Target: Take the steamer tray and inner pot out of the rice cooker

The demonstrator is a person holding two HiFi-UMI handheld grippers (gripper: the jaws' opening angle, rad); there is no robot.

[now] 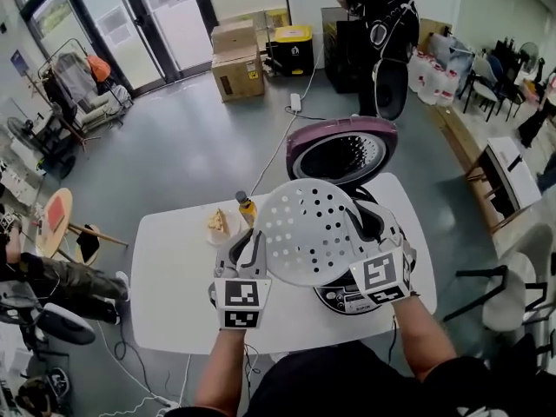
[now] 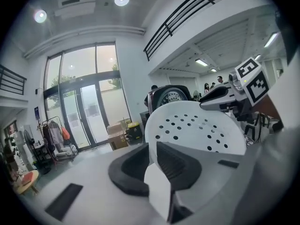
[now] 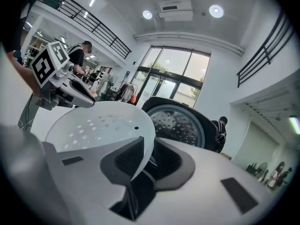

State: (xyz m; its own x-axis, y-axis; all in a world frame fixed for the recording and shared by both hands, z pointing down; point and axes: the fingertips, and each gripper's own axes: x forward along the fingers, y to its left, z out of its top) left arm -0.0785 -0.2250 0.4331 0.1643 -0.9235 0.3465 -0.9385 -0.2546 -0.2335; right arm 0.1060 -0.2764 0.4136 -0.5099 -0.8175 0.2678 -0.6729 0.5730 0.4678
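Observation:
The white perforated steamer tray [image 1: 308,231] hangs in the air above the rice cooker [image 1: 356,295], tilted toward me. My left gripper [image 1: 250,252] is shut on its left rim and my right gripper [image 1: 369,243] is shut on its right rim. In the left gripper view the tray [image 2: 197,128] fills the middle, its rim pinched between the dark pads. The right gripper view shows the tray [image 3: 101,125] clamped the same way, with the cooker's open lid [image 3: 180,123] behind. The lid [image 1: 341,150] stands open at the back. The tray hides the inner pot.
On the white table [image 1: 174,302] a small bottle [image 1: 247,208] and a plate of food [image 1: 218,224] stand left of the cooker. A person [image 1: 382,24] stands farther back on the floor. Cardboard boxes [image 1: 236,63] lie by the glass doors. A white chair [image 1: 512,294] is at right.

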